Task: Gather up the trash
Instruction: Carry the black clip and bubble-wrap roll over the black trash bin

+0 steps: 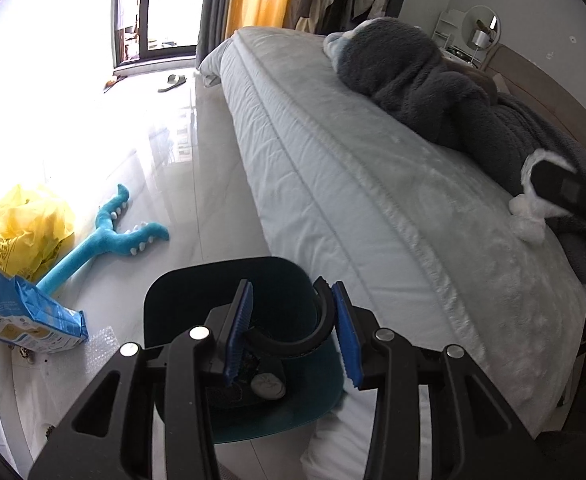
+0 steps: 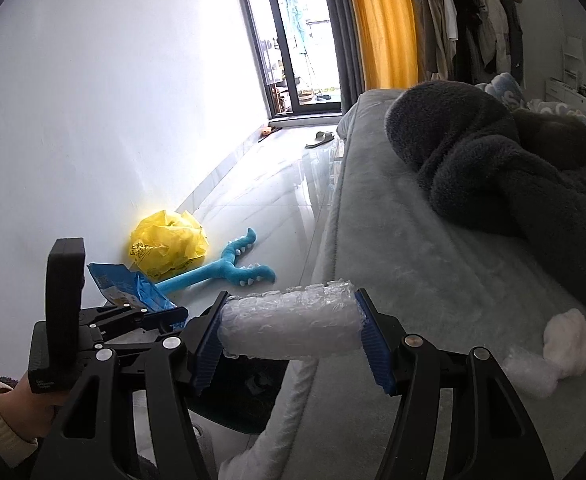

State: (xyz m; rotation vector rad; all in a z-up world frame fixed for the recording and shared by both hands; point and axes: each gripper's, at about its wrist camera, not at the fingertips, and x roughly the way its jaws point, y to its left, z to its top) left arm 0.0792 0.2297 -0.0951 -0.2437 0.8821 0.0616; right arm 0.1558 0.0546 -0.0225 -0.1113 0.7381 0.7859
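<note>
Bubble wrap roll (clear) sits clamped across right hand-held gripper.

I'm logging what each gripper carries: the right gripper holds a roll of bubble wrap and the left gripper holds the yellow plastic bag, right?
Not quite. The left gripper grips the bin's black handle; the yellow plastic bag lies on the floor by the wall, as the left wrist view shows. The right gripper does hold the bubble wrap.

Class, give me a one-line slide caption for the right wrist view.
Right gripper clamps a bubble wrap roll beside the bed.
</note>
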